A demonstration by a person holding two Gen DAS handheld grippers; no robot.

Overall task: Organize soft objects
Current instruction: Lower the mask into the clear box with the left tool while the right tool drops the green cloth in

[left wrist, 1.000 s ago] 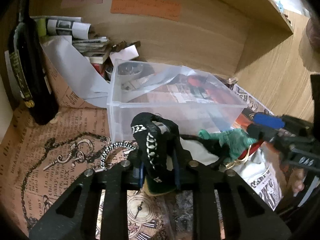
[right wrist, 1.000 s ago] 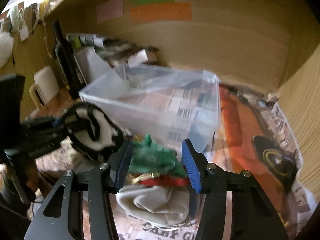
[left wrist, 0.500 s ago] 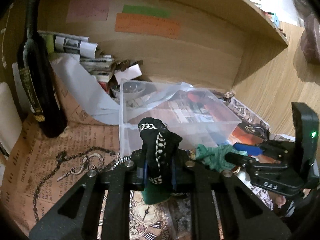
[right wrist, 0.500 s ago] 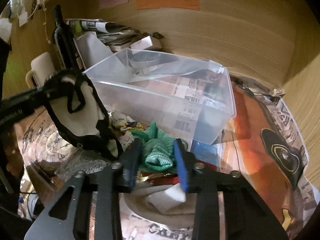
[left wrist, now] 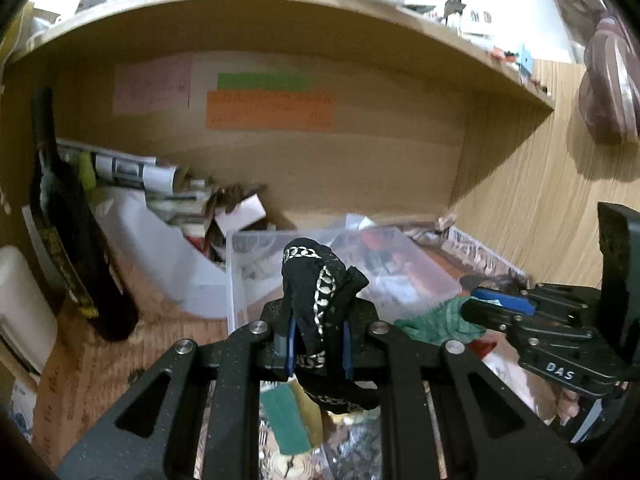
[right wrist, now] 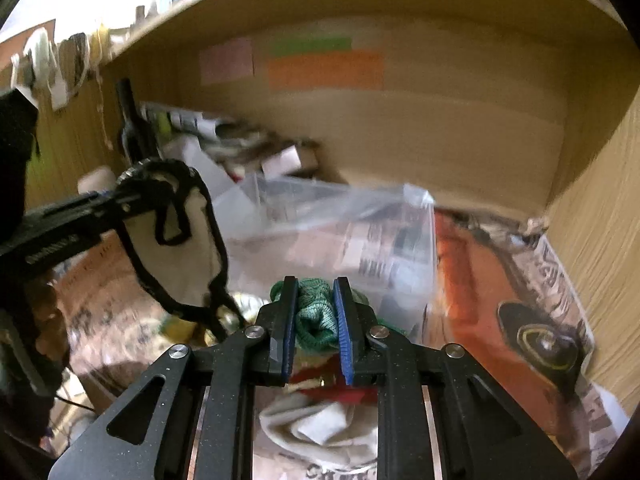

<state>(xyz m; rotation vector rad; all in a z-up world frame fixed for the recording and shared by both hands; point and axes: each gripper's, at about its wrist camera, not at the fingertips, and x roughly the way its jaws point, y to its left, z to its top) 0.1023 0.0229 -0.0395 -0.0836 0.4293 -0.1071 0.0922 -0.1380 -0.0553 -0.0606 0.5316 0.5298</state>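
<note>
Clamping a black fabric piece with silver chain trim [left wrist: 316, 300], the left gripper [left wrist: 316, 344] has its blue-padded fingers squeezed tight on the cloth, which bunches up above the tips and trails below them. From the right wrist view the same piece hangs at 9 o'clock as a cream pouch edged in black cord (it droops free beneath the fingers). The right gripper [right wrist: 316, 332] is clenched on a green knitted cloth [right wrist: 314, 318], pinched between both blue pads. Beneath it lie a red item and a pale beige cloth [right wrist: 320, 428], at 6 o'clock in that view. A clear plastic bin [left wrist: 344, 264] sits just beyond both grippers at 12 o'clock, on newspaper-print paper [right wrist: 560, 280] lining the wooden shelf. At 9 o'clock in the left wrist view a dark wine bottle [left wrist: 72, 232] stands upright. Pink, green and orange sticky notes [left wrist: 268, 108] are stuck to the back panel.
</note>
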